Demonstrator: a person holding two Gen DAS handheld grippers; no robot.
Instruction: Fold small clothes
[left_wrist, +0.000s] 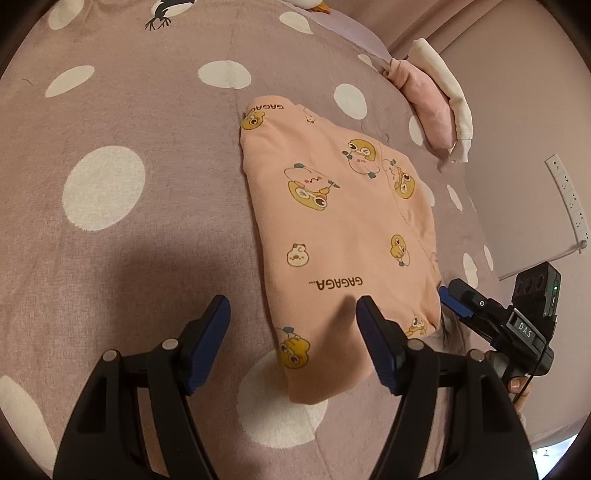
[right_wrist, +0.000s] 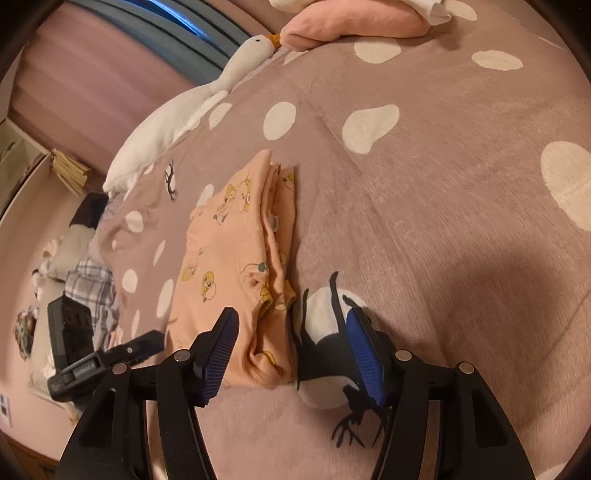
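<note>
A small peach garment (left_wrist: 340, 236) with duck prints and "GAGAGA" text lies folded flat on the bed. It also shows in the right wrist view (right_wrist: 236, 258), layered edges facing right. My left gripper (left_wrist: 293, 314) is open and empty, hovering over the garment's near left edge. My right gripper (right_wrist: 291, 328) is open and empty, just above the garment's near corner. The right gripper also shows in the left wrist view (left_wrist: 456, 299) beside the garment's right corner. The left gripper's body shows in the right wrist view (right_wrist: 110, 354) at the left.
The mauve bedspread (left_wrist: 129, 110) with white spots covers the bed. Folded pink and white clothes (left_wrist: 436, 107) lie at the far right edge. A white goose plush (right_wrist: 192, 107) lies along the far side. A power strip (left_wrist: 569, 195) hangs on the wall.
</note>
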